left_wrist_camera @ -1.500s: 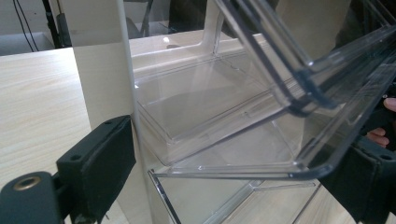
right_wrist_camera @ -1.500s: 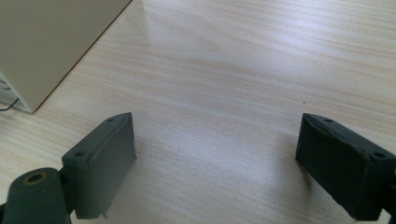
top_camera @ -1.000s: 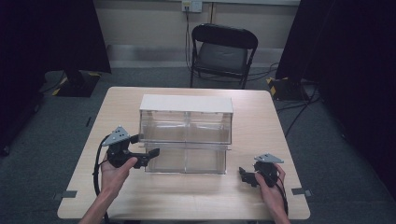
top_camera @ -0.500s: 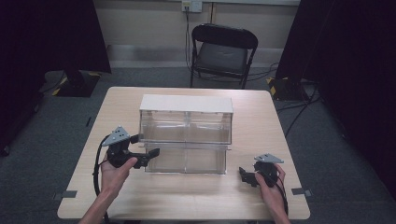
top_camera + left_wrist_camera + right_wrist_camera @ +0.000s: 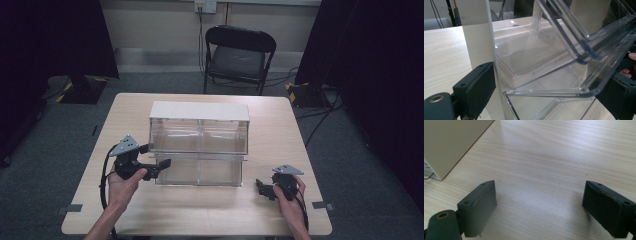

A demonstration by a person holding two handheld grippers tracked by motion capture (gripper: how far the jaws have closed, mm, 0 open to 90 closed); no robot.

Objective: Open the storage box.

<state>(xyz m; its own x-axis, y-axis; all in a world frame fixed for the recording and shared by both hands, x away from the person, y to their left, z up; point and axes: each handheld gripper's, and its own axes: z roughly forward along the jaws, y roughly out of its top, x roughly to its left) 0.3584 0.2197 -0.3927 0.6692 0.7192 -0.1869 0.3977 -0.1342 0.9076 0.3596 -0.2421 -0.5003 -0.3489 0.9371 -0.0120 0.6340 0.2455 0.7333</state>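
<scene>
With my left gripper (image 5: pixel 161 164) spread wide around the clear plastic lower drawer (image 5: pixel 200 171) of the white-topped cabinet (image 5: pixel 199 111) mid-table, I judged squeezing its front lip squarely best, my right gripper (image 5: pixel 260 187) gaping empty near the front right corner.

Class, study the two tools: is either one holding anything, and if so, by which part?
Nothing is firmly held. The left tool is open, its jaws either side of the drawer at its front left corner. The right tool is open over the bare table.

Black fingers (image 5: pixel 480 205), grey three-cornered plates (image 5: pixel 124 145)
</scene>
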